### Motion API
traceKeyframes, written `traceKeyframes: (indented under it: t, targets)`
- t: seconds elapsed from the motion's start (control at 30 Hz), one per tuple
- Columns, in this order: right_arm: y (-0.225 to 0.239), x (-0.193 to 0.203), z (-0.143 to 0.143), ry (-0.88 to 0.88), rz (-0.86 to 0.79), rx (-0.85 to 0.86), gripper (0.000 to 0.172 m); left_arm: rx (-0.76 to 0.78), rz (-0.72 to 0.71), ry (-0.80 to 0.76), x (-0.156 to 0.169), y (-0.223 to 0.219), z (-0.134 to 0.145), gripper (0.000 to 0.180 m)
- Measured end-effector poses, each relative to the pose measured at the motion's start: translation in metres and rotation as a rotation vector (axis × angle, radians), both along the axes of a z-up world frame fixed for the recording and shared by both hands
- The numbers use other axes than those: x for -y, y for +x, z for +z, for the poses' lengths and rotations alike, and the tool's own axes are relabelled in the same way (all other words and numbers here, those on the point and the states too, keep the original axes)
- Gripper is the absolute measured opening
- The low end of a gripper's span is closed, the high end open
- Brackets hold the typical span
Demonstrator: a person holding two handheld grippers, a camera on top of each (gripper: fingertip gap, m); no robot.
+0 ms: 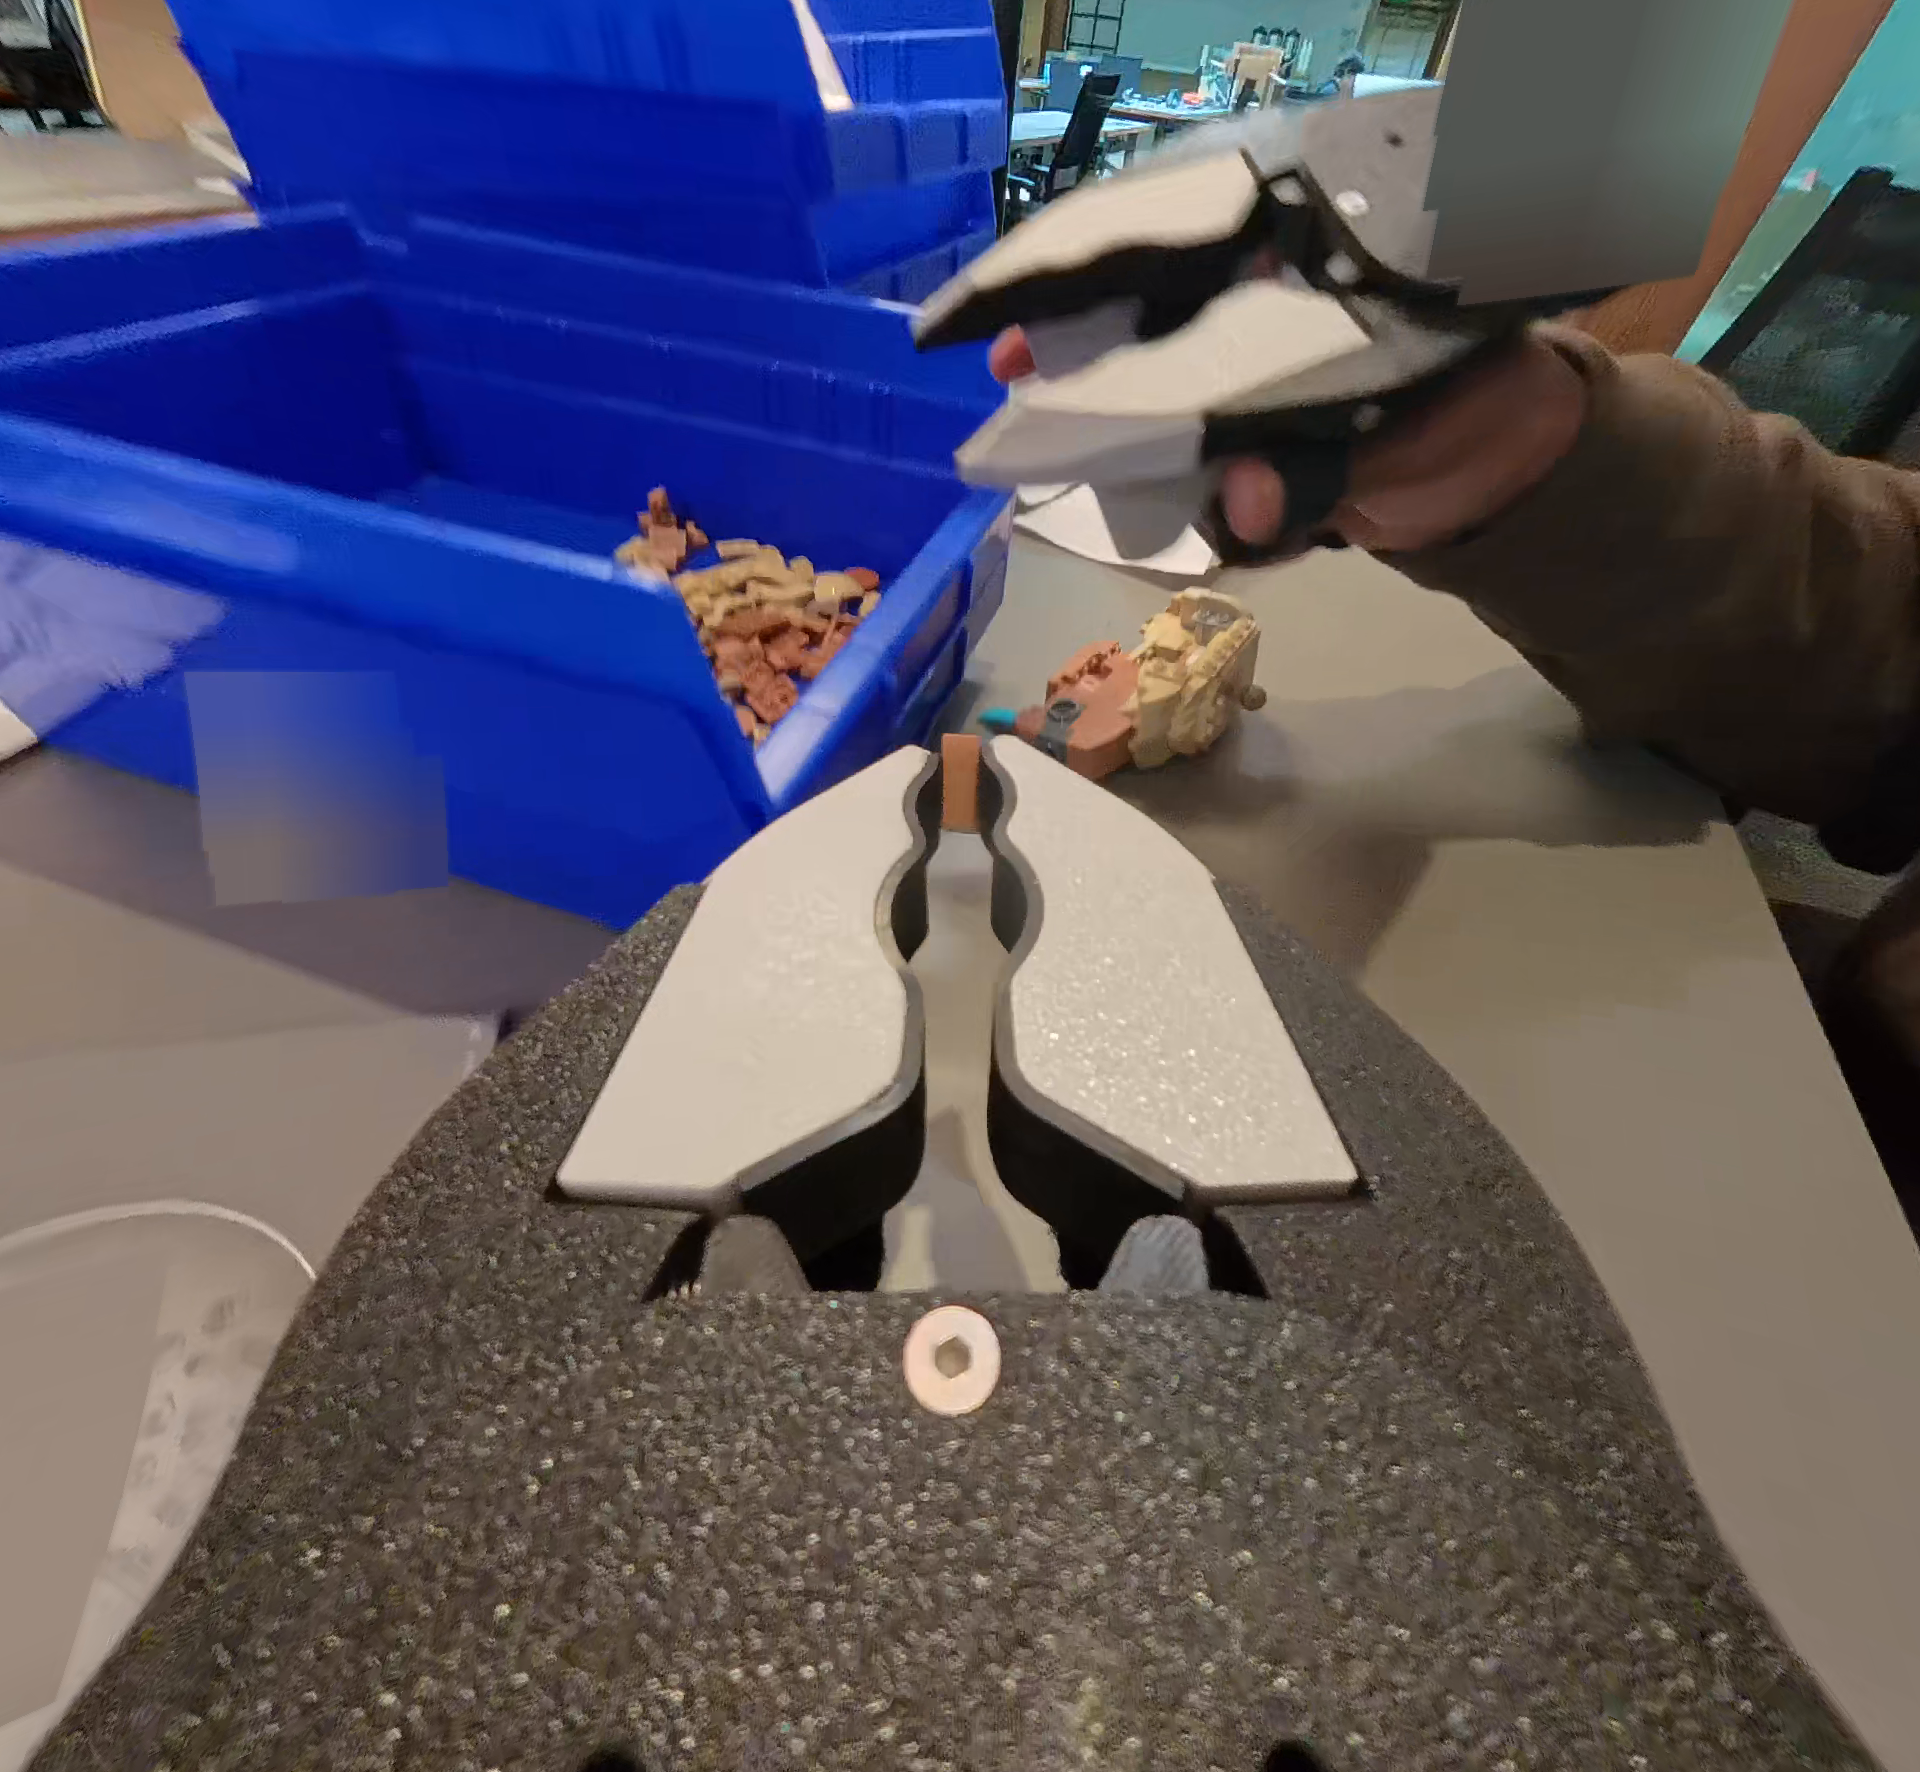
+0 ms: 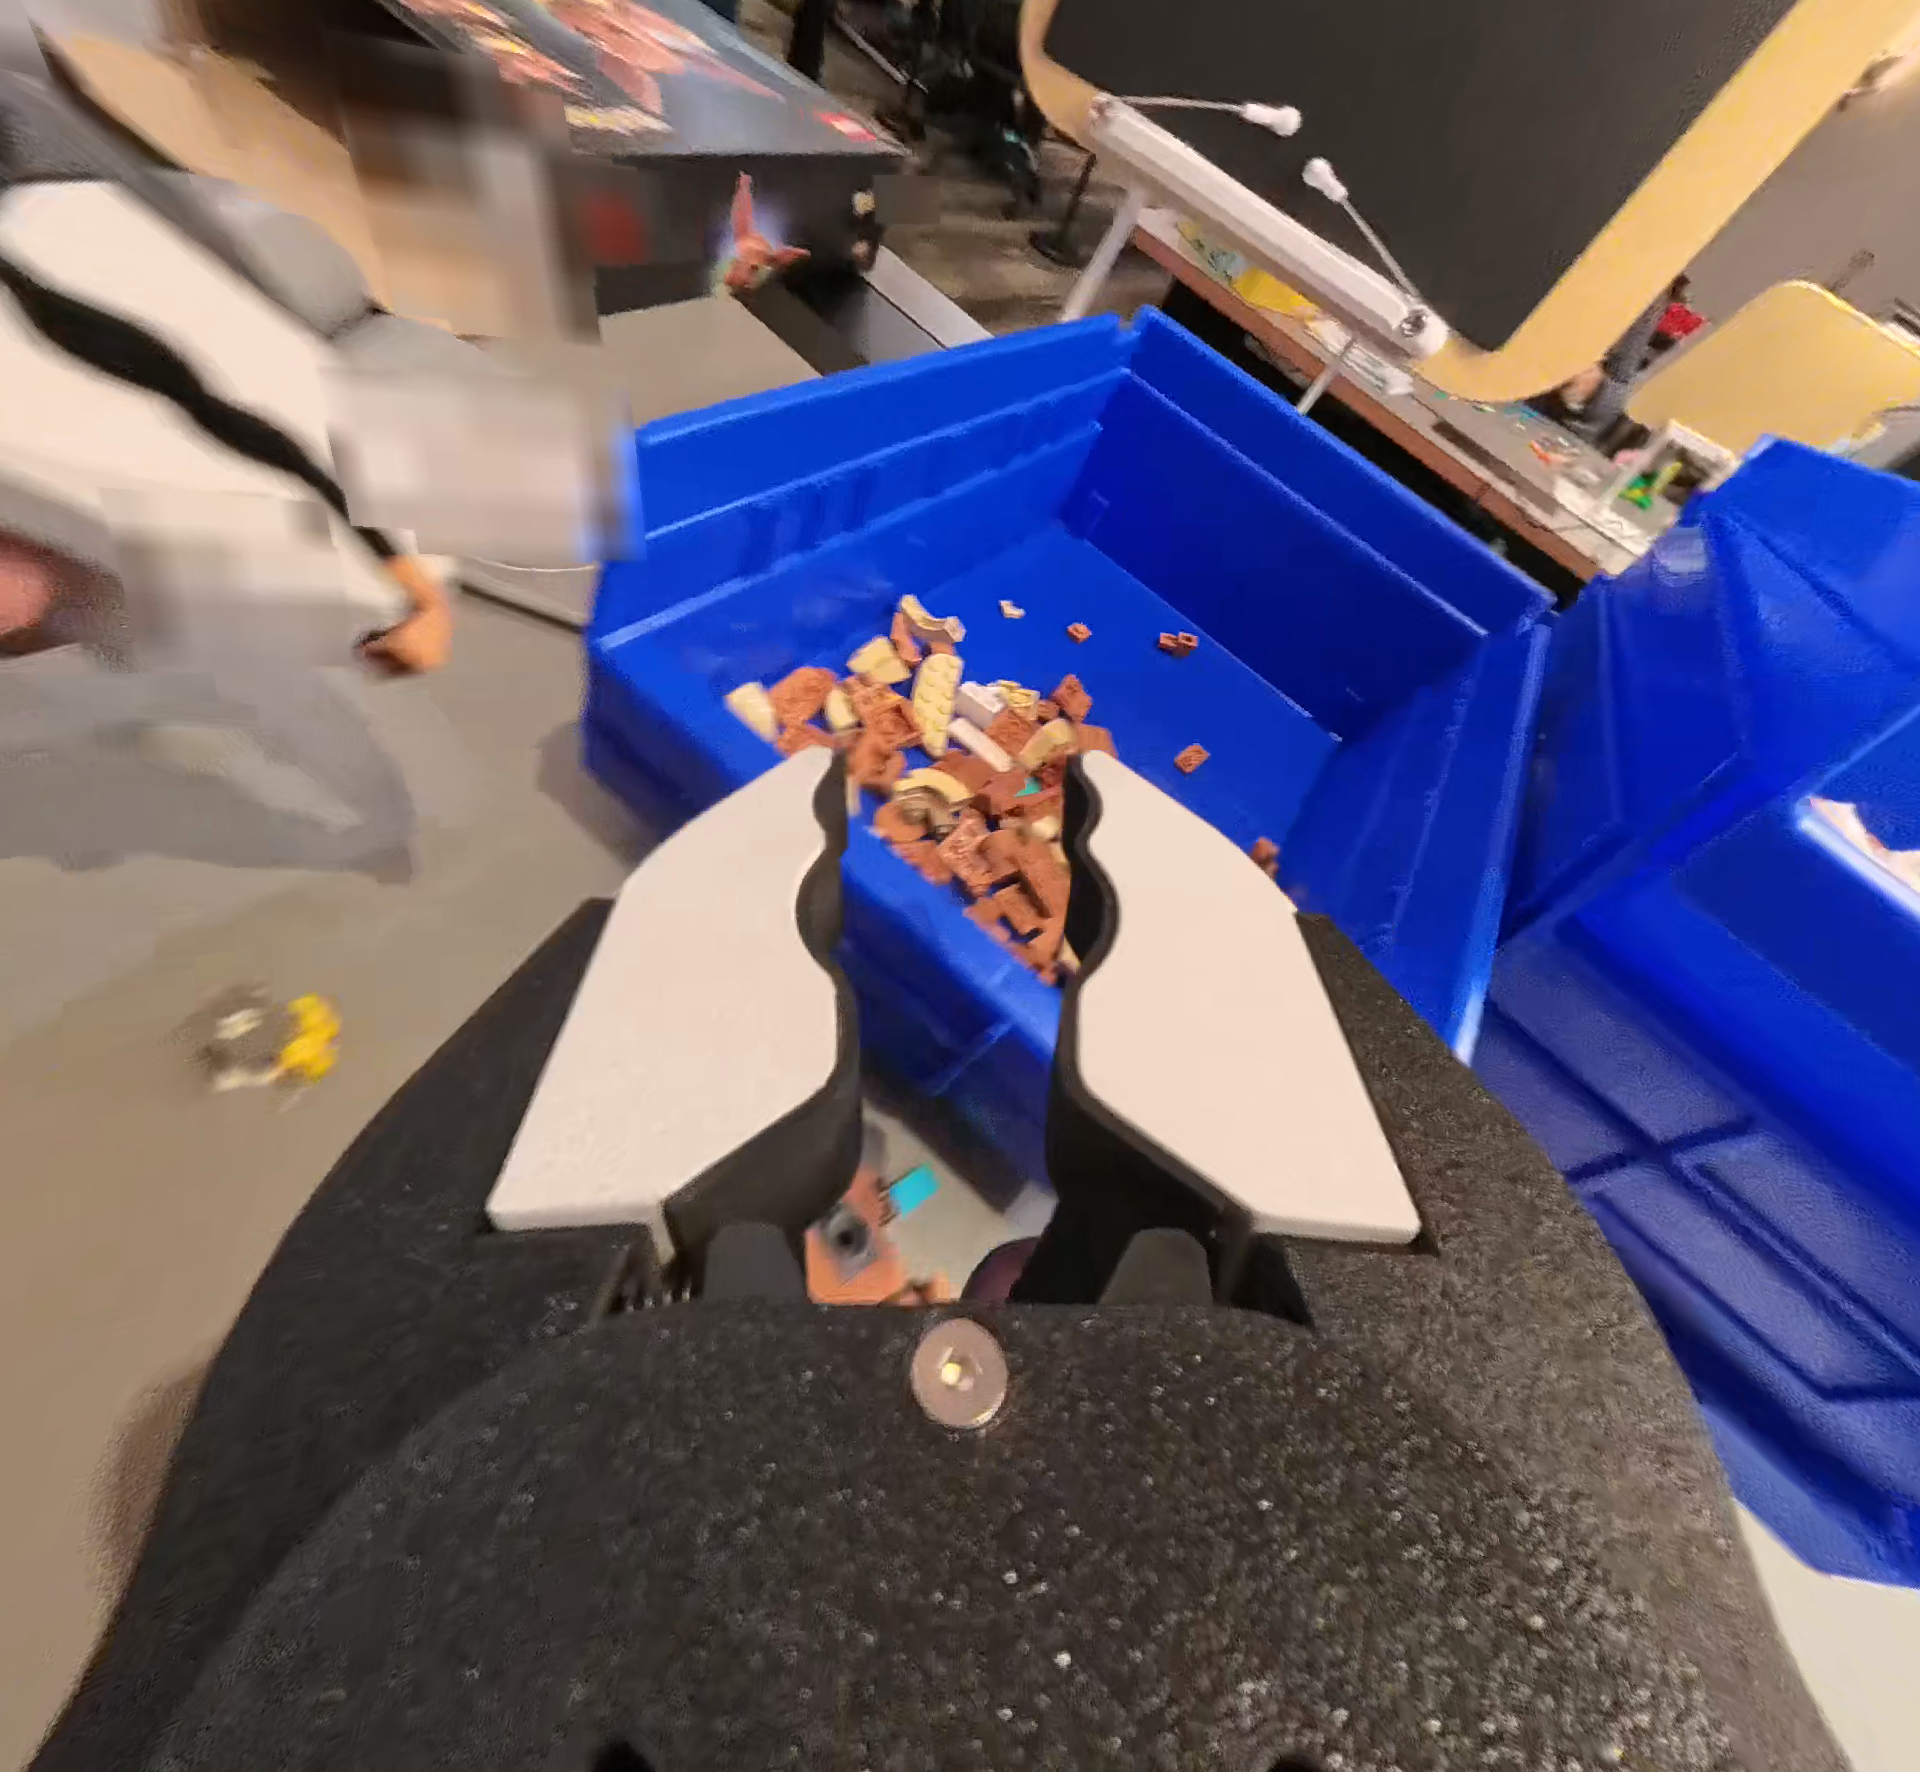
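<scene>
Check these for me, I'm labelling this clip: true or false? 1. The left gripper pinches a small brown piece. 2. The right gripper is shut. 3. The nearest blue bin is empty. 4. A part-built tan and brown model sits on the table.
1. True: the left gripper is closed on a small brown piece.
2. False: the right gripper stands open, nothing between its fingers.
3. False: the blue bin holds loose brown and tan bricks.
4. True: the model rests on the grey table beside the bin.
</scene>
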State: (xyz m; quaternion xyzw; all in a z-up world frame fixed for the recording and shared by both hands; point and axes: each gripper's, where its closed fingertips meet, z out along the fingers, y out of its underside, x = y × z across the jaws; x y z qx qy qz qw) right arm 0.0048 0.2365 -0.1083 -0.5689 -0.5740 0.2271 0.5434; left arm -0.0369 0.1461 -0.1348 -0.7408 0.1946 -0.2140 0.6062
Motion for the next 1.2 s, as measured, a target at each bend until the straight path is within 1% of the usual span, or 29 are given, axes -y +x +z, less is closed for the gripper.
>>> traceKeyframes:
  t: [0.07, 0.13, 0.2, 0.27, 0.33, 0.4, 0.5, 0.6, 0.67, 0.73, 0.77, 0.83, 0.9, 0.97, 1.03, 1.13, 1.2]
  targets:
    - [0.011, 0.021, -0.005, -0.029, 0.044, -0.01, 0.038, -0.061, 0.009, 0.033, -0.008, 0.005, 0.016, 0.006]
    - [0.017, 0.038, -0.016, -0.058, 0.069, -0.007, 0.037, -0.164, 0.05, 0.062, -0.024, 0.006, 0.035, 0.007]
    - [0.02, 0.052, -0.028, -0.079, 0.09, 0.008, 0.037, -0.246, 0.119, 0.082, -0.047, 0.001, 0.057, 0.007]
    - [0.02, 0.061, -0.037, -0.094, 0.106, 0.021, 0.037, -0.271, 0.183, 0.063, -0.074, -0.005, 0.074, 0.01]
    - [0.021, 0.069, -0.043, -0.113, 0.125, 0.027, 0.038, -0.3, 0.221, 0.009, -0.098, -0.013, 0.075, 0.023]
    - [0.023, 0.076, -0.047, -0.123, 0.144, 0.038, 0.038, -0.313, 0.254, -0.022, -0.108, -0.021, 0.071, 0.033]
    - [0.028, 0.085, -0.056, -0.131, 0.174, 0.063, 0.037, -0.25, 0.251, -0.022, -0.095, -0.025, 0.066, 0.036]
    - [0.029, 0.096, -0.069, -0.175, 0.232, 0.099, 0.037, -0.171, 0.215, 0.016, -0.064, -0.026, 0.059, 0.036]
    - [0.027, 0.106, -0.079, -0.203, 0.286, 0.141, 0.037, -0.125, 0.146, 0.045, -0.037, -0.02, 0.051, 0.033]
    - [0.022, 0.118, -0.09, -0.212, 0.341, 0.196, 0.037, -0.104, 0.044, 0.045, -0.01, -0.009, 0.034, 0.028]
    - [0.02, 0.122, -0.095, -0.207, 0.359, 0.226, 0.037, -0.108, -0.004, 0.023, 0.001, -0.004, 0.021, 0.028]
    - [0.014, 0.128, -0.104, -0.187, 0.382, 0.279, 0.037, -0.144, -0.098, -0.069, 0.019, 0.004, -0.014, 0.028]
    - [0.007, 0.13, -0.109, -0.17, 0.383, 0.315, 0.038, -0.198, -0.126, -0.15, 0.028, 0.007, -0.045, 0.029]
    - [0.002, 0.131, -0.113, -0.167, 0.379, 0.338, 0.038, -0.226, -0.156, -0.201, 0.033, 0.011, -0.065, 0.03]
    - [-0.002, 0.129, -0.117, -0.165, 0.362, 0.363, 0.037, -0.256, -0.194, -0.218, 0.036, 0.017, -0.07, 0.031]
    - [-0.003, 0.128, -0.124, -0.155, 0.353, 0.397, 0.031, -0.277, -0.263, -0.226, 0.042, 0.029, -0.073, 0.03]
    - [-0.003, 0.128, -0.125, -0.165, 0.352, 0.394, 0.029, -0.338, -0.273, -0.234, 0.044, 0.033, -0.08, 0.03]
